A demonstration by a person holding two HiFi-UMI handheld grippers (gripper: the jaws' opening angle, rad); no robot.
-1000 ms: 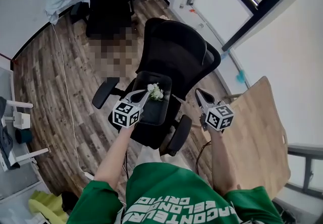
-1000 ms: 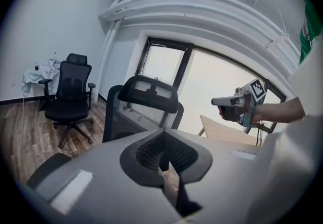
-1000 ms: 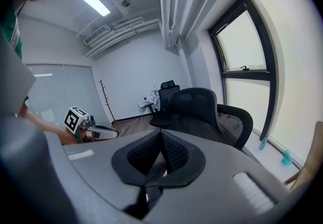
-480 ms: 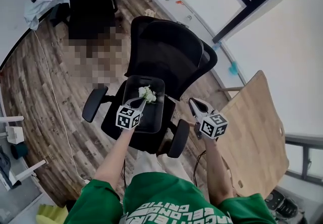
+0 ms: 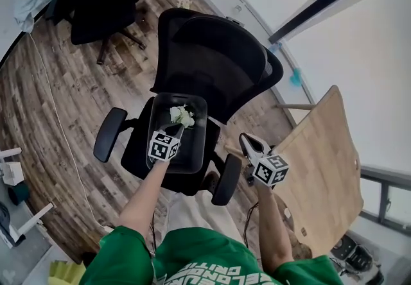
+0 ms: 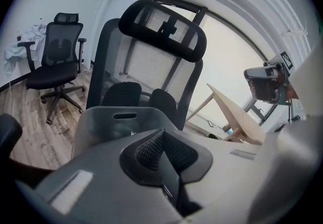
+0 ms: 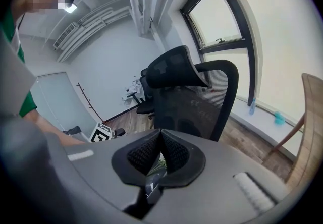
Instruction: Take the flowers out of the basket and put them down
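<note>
A dark basket (image 5: pixel 194 149) stands on the seat of a black office chair (image 5: pixel 215 62). A small bunch of white flowers (image 5: pixel 182 115) lies at the basket's far end. My left gripper (image 5: pixel 174 127) reaches over the basket with its tips just short of the flowers, and its pads meet with nothing seen between them. In the left gripper view that gripper (image 6: pixel 162 132) looks across the basket's far wall (image 6: pixel 124 115); the flowers are hidden there. My right gripper (image 5: pixel 246 142) hangs shut beside the chair's right armrest (image 5: pixel 225 180), away from the basket. In its own view the right gripper (image 7: pixel 160 132) has its pads together.
A light wooden table (image 5: pixel 321 168) stands to the right of the chair. A second black chair (image 5: pixel 96 1) is farther back on the wooden floor. The left armrest (image 5: pixel 108 134) juts out beside the basket. Windows run along the far right.
Both grippers have sunk toward the chair. The left one has come down over the basket, close to the flowers. Both stay shut.
</note>
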